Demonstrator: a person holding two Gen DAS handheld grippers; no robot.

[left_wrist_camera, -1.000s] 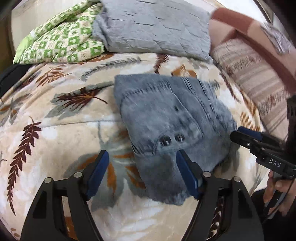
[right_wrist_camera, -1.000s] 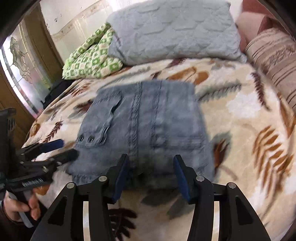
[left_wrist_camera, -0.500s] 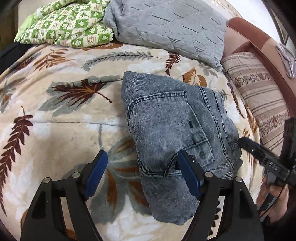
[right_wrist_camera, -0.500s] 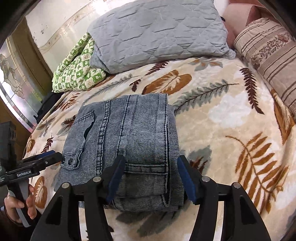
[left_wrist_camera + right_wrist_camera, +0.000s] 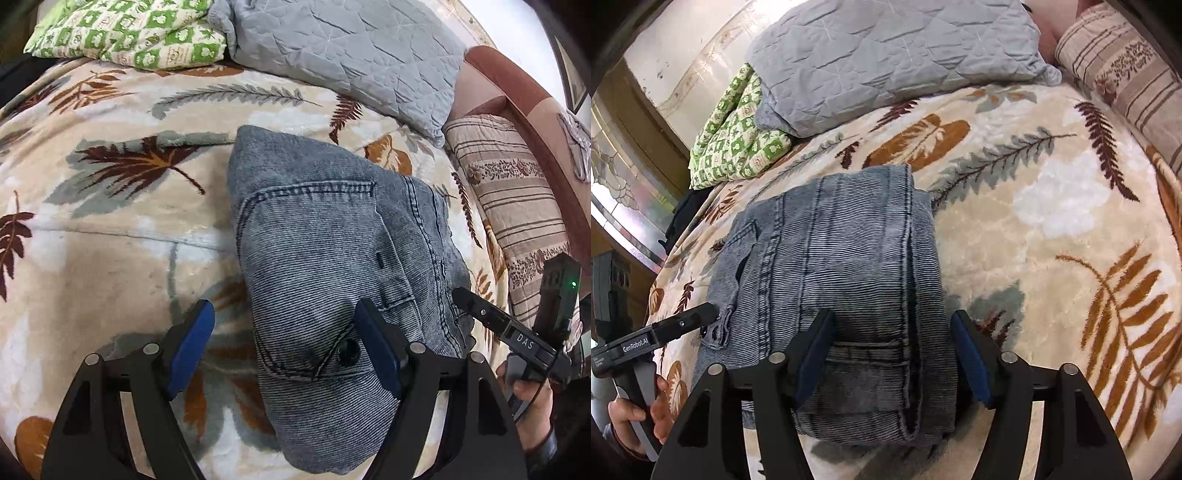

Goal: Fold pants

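Grey-blue denim pants [image 5: 332,258] lie folded into a compact bundle on the leaf-patterned blanket [image 5: 110,240]. My left gripper [image 5: 282,314] hangs open over the bundle's near left edge, with one finger above the blanket and the other above the buttoned pocket [image 5: 347,349]. In the right wrist view the pants [image 5: 842,258] show their thick folded side. My right gripper [image 5: 892,321] straddles that fold with its jaws opening; the denim sits between the pads, which do not squeeze it. Each gripper's tip also shows in the other's view, the right gripper [image 5: 476,308] and the left gripper [image 5: 698,317], each beside the bundle.
A grey quilted pillow [image 5: 351,51] and a green-and-white patterned cushion [image 5: 140,33] lie at the head of the bed. A striped cushion [image 5: 517,206] lines the right side. A person's hand [image 5: 635,417] holds the left gripper's handle. Bare blanket stretches right of the pants [image 5: 1052,240].
The right gripper's jaws have spread wider around the fold. Both grippers have come lower and closer to the pants. The left jaws keep the same width.
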